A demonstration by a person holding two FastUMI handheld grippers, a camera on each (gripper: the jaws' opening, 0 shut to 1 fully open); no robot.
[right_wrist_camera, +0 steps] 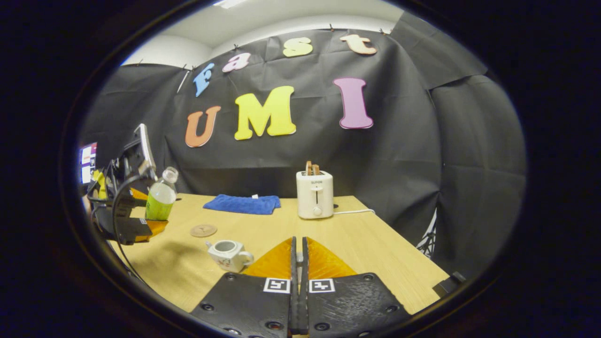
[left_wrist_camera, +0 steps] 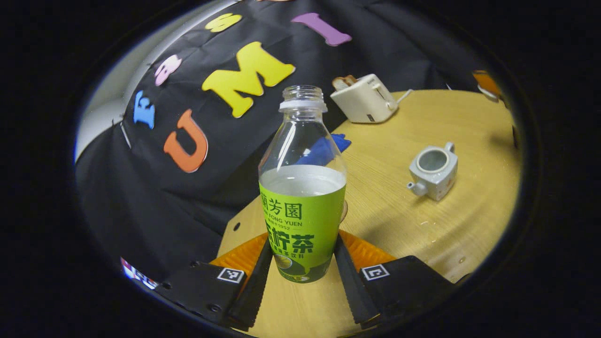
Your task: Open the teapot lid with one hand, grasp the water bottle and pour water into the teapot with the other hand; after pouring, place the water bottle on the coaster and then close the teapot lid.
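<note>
the left gripper (left_wrist_camera: 302, 263) has its fingers clamped on the uncapped water bottle (left_wrist_camera: 302, 197), held above the bench (left_wrist_camera: 422, 225). the teapot (left_wrist_camera: 433, 171) sits lidless on the bench, near the coaster (right_wrist_camera: 203, 230). the right gripper (right_wrist_camera: 298, 263) has its fingers together.

Green-labelled clear water bottle (left_wrist_camera: 303, 206), pale grey teapot (left_wrist_camera: 433, 171), blue cloth (right_wrist_camera: 242, 204).

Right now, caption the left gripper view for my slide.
Left gripper fingers clamp the uncapped water bottle; lidless teapot waits on the table.
</note>
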